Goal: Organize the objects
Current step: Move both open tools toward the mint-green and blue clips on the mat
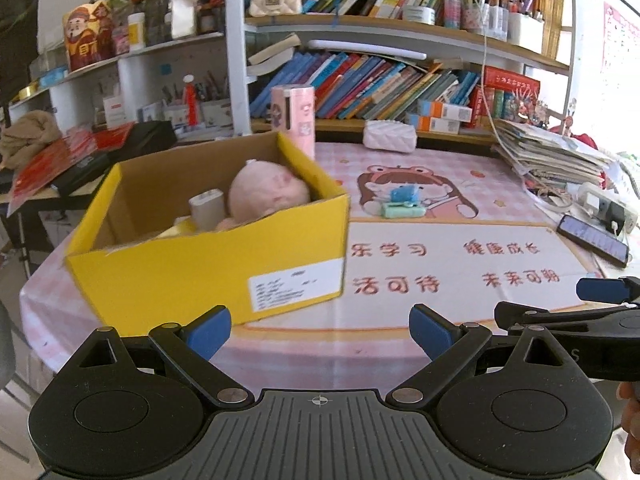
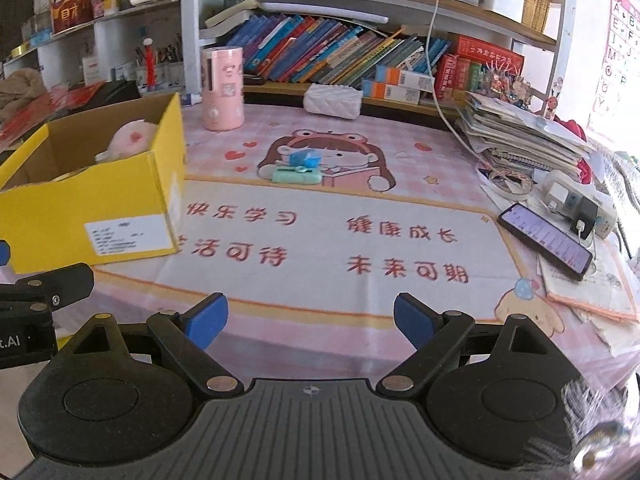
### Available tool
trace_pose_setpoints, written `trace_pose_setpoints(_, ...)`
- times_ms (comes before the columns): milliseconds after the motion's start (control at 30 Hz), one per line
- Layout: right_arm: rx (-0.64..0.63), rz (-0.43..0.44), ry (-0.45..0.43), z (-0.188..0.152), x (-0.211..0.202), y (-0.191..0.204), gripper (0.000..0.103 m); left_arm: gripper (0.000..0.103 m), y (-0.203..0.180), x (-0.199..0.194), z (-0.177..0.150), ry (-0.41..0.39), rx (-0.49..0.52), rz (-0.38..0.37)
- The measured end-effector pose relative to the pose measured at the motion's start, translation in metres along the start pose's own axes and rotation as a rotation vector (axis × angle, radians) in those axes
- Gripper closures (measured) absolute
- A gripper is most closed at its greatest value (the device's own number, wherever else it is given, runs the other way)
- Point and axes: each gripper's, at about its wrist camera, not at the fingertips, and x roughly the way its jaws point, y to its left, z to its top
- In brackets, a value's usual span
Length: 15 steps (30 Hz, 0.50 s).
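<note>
A yellow cardboard box [image 1: 208, 268] stands on the left of the pink table mat [image 1: 460, 264]. It holds a pink plush toy [image 1: 266, 196] and a grey block [image 1: 206, 210]. The box [image 2: 92, 204] and plush [image 2: 130, 138] also show in the right wrist view. A small blue toy [image 2: 305, 159] rests on a mint green case [image 2: 297, 176] at the mat's middle, also in the left wrist view [image 1: 402, 204]. My left gripper [image 1: 320, 330] is open and empty near the table's front edge, beside the box. My right gripper [image 2: 310, 320] is open and empty above the front edge.
A pink cylinder holder [image 2: 222, 88] and a white quilted pouch [image 2: 333, 100] stand at the back. A phone [image 2: 546, 241], a charger strip [image 2: 576, 204] and a stack of papers [image 2: 524, 136] lie at the right. Bookshelves [image 2: 340, 56] rise behind the table.
</note>
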Motion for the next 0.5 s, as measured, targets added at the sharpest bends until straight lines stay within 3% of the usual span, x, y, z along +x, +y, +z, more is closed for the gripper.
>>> trace_pose_setpoints(500, 0.003, -0.015, 0.008, 0.042, 0.048, -0.049, 0.013, 0.006, -0.047, 0.047, 0.036, -0.010, 0.023, -0.028)
